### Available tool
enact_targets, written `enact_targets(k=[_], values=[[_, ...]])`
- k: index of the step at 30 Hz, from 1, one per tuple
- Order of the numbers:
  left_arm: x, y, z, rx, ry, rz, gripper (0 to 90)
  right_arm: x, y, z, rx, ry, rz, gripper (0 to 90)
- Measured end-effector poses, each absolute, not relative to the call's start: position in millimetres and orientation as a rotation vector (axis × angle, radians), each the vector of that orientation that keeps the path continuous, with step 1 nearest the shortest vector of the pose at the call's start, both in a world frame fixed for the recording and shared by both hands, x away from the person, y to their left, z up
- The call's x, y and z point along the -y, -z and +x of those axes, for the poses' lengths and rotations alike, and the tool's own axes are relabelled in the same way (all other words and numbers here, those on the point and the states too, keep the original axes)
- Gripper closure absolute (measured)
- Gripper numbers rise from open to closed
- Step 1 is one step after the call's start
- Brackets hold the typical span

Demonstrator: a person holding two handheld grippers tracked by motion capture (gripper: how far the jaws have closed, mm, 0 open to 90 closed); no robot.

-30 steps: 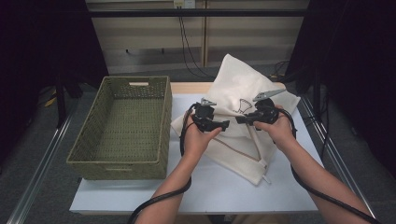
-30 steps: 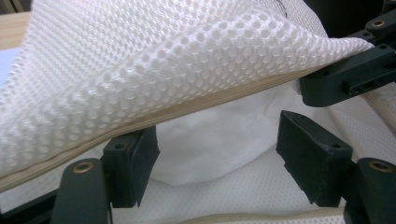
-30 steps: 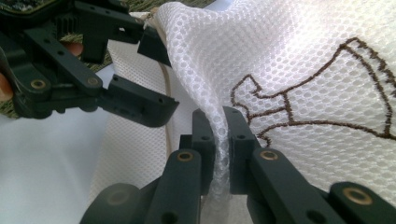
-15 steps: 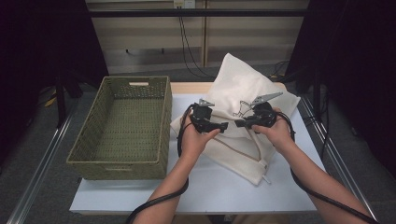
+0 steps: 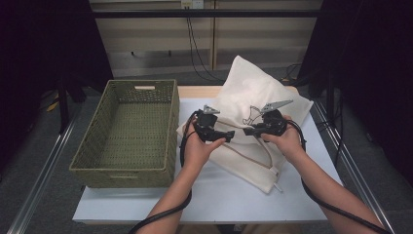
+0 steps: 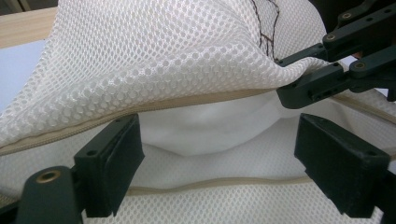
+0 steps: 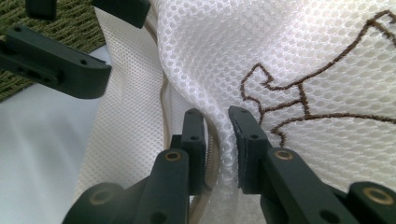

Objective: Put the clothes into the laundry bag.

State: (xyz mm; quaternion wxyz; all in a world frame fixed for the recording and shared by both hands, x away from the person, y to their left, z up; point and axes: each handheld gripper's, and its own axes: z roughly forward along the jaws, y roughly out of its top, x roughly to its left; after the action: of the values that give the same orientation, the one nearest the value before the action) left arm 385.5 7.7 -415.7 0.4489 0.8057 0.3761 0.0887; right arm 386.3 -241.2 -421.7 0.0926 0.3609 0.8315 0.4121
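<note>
A white mesh bag (image 5: 253,92) with a beige zip (image 6: 187,105) and brown embroidery (image 7: 299,93) lies on the table's right half. Its mouth gapes, and white filling (image 6: 205,130) shows inside. My right gripper (image 7: 217,126) pinches the mouth's upper mesh edge and holds it lifted. Its jaws have just been opening a little, with the mesh still between them. It faces my left gripper (image 5: 229,135) across the mouth. My left gripper (image 6: 219,158) is open, and its jaws have just been widening. They straddle the gap over the lower layer and press on nothing.
A green wicker basket (image 5: 122,87) with nothing in it stands left of the bag, close to my left hand. The white tabletop (image 5: 243,204) runs bare toward the front edge. Metal rails flank the table, and cables hang at the back wall.
Both hands stay at the bag's mouth. The bag and the basket have not visibly shifted.
</note>
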Motion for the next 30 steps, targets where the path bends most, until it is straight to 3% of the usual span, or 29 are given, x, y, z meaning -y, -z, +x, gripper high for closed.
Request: enact_targets(k=[30], values=[[-21, 416, 374, -0.913, -0.251, 2.002, 12.4, 228, 451, 373, -2.53, -1.17, 1.038, 74.1]])
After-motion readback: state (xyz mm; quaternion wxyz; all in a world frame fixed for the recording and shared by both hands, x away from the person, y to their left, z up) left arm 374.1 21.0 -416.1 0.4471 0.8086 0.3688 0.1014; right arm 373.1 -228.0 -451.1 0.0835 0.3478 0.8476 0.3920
